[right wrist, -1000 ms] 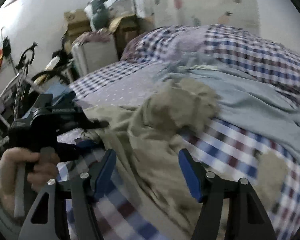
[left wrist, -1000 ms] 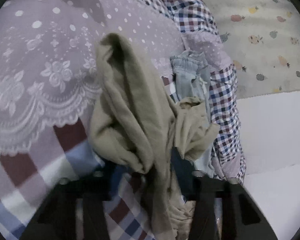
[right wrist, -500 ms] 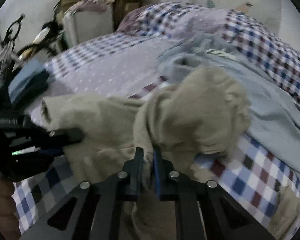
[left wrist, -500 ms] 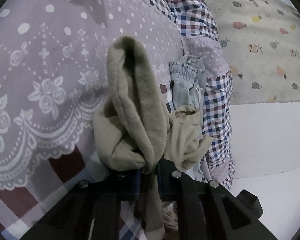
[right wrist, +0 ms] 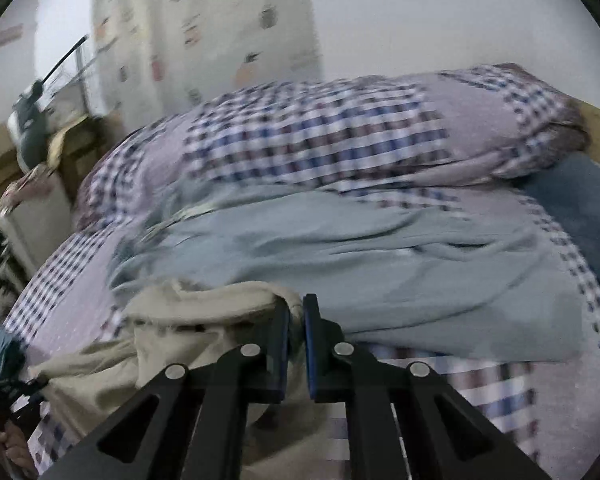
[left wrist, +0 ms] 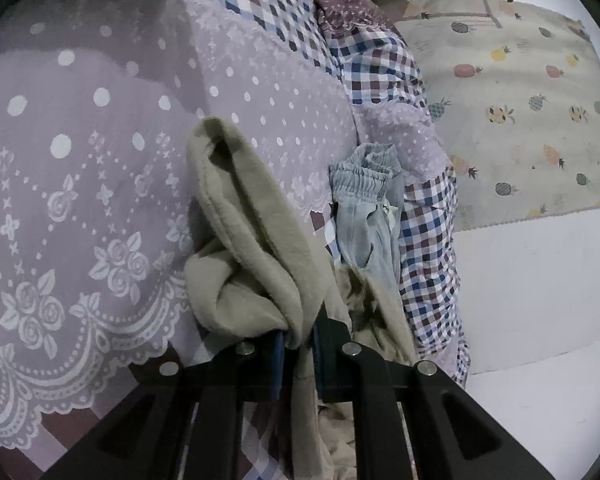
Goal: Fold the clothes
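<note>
Left wrist view: the bed, under a lilac lace-printed cover with checked patches, fills most of the frame, its far edge meeting a fruit-patterned wall hanging. On it lie pale blue trousers with a gathered waistband, toward that far edge. Nearer, the beige garment rises in a long bunched fold straight ahead of the left hand-held gripper, which is clenched on its lower end; the fold's long axis runs away from the fingers, up across the cover.

In the right wrist view the same beige garment stretches leftward from the right hand-held gripper, also pinched tight on cloth, toward the bed's near-left corner where the other tool shows dimly. The picture is smeared, so which part of the garment each grips I cannot tell. The cloth looks soft, fleecy and crumpled, sagging between the two grips. Spreading it flat likely means drawing the two ends apart along that line.
</note>
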The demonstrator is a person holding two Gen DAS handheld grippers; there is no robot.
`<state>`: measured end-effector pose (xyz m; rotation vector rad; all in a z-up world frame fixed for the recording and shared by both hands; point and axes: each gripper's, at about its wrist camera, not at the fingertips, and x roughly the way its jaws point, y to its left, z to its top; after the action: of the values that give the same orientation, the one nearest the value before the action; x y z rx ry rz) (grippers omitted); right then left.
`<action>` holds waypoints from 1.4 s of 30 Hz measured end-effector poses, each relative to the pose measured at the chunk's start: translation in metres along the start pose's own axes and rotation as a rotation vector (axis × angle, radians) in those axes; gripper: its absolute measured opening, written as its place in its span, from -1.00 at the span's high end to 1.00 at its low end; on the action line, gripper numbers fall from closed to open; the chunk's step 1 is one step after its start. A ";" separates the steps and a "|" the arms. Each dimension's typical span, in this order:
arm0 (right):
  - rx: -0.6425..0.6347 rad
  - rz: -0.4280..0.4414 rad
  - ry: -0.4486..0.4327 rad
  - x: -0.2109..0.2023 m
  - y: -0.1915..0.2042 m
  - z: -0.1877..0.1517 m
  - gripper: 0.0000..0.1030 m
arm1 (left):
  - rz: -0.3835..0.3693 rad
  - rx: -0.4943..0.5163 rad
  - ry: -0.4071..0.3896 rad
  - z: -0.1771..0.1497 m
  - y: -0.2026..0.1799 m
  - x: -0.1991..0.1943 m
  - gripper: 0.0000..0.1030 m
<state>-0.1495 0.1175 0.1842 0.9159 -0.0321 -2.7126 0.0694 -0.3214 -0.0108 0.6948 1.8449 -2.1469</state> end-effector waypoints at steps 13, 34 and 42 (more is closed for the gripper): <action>0.150 -0.232 -0.083 -0.027 -0.140 -0.006 0.91 | 0.015 0.034 -0.053 0.005 -0.005 0.002 0.80; 0.047 0.088 0.188 -0.057 -0.080 -0.175 -0.08 | 0.020 0.055 -0.105 -0.010 -0.009 -0.002 -0.52; 0.015 0.193 0.262 -0.044 -0.053 -0.207 -0.08 | 0.118 0.223 -0.066 -0.048 -0.011 -0.007 -0.59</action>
<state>-0.0056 0.1940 0.0386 1.1995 -0.0833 -2.4016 0.0800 -0.2740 -0.0025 0.7480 1.5078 -2.2892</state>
